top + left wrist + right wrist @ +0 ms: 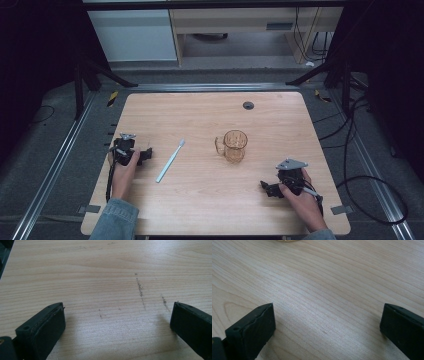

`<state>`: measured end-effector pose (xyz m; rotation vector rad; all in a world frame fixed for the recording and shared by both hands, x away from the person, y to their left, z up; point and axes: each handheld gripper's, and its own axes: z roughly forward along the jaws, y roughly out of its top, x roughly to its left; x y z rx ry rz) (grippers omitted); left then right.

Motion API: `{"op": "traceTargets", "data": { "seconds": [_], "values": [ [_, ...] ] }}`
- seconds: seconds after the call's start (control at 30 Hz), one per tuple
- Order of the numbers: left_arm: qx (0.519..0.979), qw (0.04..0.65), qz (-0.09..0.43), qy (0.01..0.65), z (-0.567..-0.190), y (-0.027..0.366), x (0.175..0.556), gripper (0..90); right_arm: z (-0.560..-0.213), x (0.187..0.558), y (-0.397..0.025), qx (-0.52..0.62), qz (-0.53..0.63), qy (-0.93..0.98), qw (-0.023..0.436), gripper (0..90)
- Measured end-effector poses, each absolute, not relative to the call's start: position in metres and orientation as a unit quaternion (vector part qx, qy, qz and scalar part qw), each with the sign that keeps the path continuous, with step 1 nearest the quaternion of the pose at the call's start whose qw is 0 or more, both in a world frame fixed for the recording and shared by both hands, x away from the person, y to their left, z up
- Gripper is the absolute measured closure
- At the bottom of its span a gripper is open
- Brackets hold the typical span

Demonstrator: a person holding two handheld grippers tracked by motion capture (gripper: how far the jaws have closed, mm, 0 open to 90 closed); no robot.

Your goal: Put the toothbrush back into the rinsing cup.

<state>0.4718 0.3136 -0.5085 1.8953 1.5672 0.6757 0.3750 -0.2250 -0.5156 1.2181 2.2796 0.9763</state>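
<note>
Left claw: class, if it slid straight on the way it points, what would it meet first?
Probably the toothbrush: the left claw, open, points right toward it across bare table; depth is uncertain.

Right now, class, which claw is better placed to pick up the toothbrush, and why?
The left claw, probably. It rests open on the table just beside the toothbrush. The right claw, also open, sits near the front right, with the glass mug closer to it.
</note>
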Motion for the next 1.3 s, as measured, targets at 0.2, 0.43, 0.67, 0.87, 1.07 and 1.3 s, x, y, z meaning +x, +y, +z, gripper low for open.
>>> {"op": "traceTargets", "data": {
  "seconds": [0.2, 0.43, 0.67, 0.87, 1.07, 1.3],
  "values": [
    [0.715, 0.286, 0.261, 0.582, -0.505, 0.315, 0.463, 4.5, -0.515, 0.375, -0.224, 0.437, 0.346, 0.808, 0.189, 0.4],
    [0.733, 0.292, 0.255, 0.56, -0.488, 0.31, 0.447, 4.8, -0.516, 0.375, -0.224, 0.437, 0.346, 0.808, 0.189, 0.4],
    [0.78, 0.274, 0.21, 0.522, -0.46, 0.289, 0.436, 6.0, -0.515, 0.375, -0.223, 0.443, 0.345, 0.805, 0.191, 0.4],
    [0.8, 0.256, 0.191, 0.508, -0.439, 0.277, 0.437, 8.8, -0.515, 0.375, -0.223, 0.444, 0.344, 0.805, 0.192, 0.4],
    [0.814, 0.244, 0.167, 0.5, -0.427, 0.27, 0.441, 11.1, -0.515, 0.375, -0.223, 0.445, 0.344, 0.805, 0.191, 0.4],
    [0.824, 0.239, 0.149, 0.491, -0.417, 0.265, 0.441, 15.2, -0.515, 0.375, -0.223, 0.444, 0.343, 0.805, 0.192, 0.4]
  ]
}}
